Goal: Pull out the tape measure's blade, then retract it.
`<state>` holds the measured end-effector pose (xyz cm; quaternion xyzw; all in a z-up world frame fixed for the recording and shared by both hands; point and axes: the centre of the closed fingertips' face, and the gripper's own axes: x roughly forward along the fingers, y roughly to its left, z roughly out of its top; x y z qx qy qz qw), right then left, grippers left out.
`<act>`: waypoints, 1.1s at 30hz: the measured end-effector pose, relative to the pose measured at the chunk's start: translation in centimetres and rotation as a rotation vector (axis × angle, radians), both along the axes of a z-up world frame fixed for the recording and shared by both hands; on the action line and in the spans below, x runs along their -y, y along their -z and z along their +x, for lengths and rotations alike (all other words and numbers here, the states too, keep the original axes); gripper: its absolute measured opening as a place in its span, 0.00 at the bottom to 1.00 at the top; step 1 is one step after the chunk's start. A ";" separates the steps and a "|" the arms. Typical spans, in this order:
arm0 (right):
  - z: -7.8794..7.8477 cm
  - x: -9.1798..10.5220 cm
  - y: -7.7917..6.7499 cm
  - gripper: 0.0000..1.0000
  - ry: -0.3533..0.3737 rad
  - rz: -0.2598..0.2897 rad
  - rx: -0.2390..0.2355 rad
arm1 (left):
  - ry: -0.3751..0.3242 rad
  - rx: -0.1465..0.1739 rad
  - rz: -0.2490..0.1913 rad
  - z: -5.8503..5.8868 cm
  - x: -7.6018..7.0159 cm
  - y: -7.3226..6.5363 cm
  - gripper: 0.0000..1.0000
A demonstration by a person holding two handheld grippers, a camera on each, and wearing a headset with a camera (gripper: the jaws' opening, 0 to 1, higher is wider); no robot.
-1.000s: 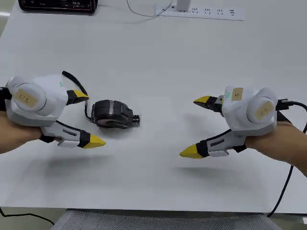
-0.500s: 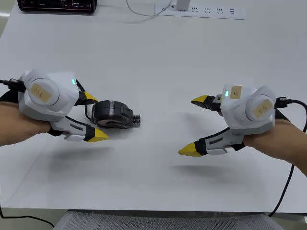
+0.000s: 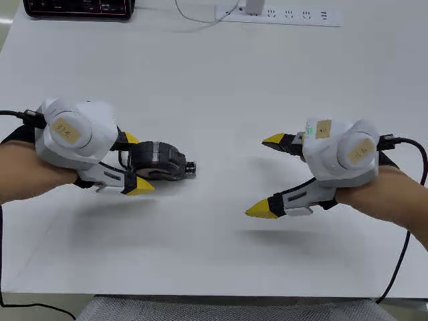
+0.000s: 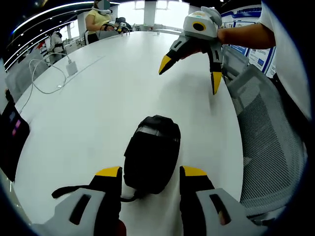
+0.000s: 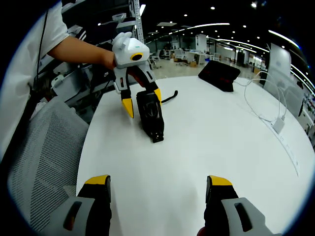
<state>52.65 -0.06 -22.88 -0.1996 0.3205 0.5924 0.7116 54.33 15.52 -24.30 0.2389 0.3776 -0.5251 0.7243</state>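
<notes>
The black tape measure [image 3: 159,160] is shown lying on the white table [image 3: 221,87], its rear end flanked by the spread jaws of the left gripper [image 3: 136,163]; whether they touch it cannot be told. The right gripper [image 3: 265,175] is held well apart from it, jaws wide and holding nothing.

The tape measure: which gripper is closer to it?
Left. The left gripper has its open jaws on either side of the tape measure; the right gripper is open, well apart from it.
</notes>
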 end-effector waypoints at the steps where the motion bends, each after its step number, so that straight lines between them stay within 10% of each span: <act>1: 0.0 0.0 0.0 0.77 -0.001 -0.001 0.001 | 0.001 0.001 0.000 0.0 0.0 0.0 0.42; 33: 0.5 -1.7 0.2 0.73 -0.025 0.017 0.017 | 0.069 0.025 0.056 0.4 0.1 0.8 0.30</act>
